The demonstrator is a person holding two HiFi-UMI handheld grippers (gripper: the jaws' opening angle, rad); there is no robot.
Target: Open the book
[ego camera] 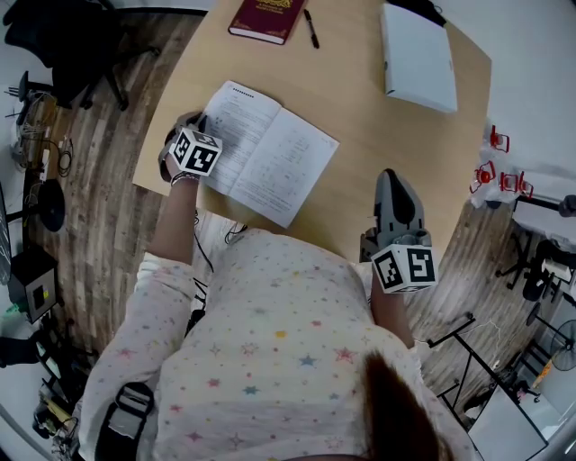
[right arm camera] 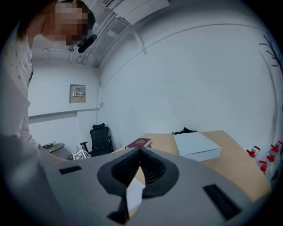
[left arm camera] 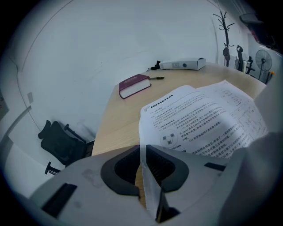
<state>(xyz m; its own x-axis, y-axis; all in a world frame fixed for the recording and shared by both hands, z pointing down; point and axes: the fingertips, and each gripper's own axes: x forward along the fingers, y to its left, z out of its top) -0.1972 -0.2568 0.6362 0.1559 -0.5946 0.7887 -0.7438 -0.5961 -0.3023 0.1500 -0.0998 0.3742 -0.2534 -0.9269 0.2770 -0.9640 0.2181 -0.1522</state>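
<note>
The book [ego camera: 270, 158] lies open on the wooden table [ego camera: 360, 108], its printed white pages facing up. My left gripper [ego camera: 195, 123] is at the book's left edge. In the left gripper view the left gripper [left arm camera: 142, 150] is shut on the edge of a page, and that sheet curves up from the jaws over the open book [left arm camera: 208, 119]. My right gripper [ego camera: 389, 177] rests at the table's near right edge, apart from the book. The right gripper view shows the right gripper [right arm camera: 140, 151] with its pads together and nothing clamped between them.
A dark red book [ego camera: 267, 18] and a black pen [ego camera: 310, 29] lie at the far side of the table, with a flat white box [ego camera: 416, 56] to their right. A black office chair [ego camera: 72, 45] stands left of the table. Red clamps [ego camera: 499, 171] sit off its right side.
</note>
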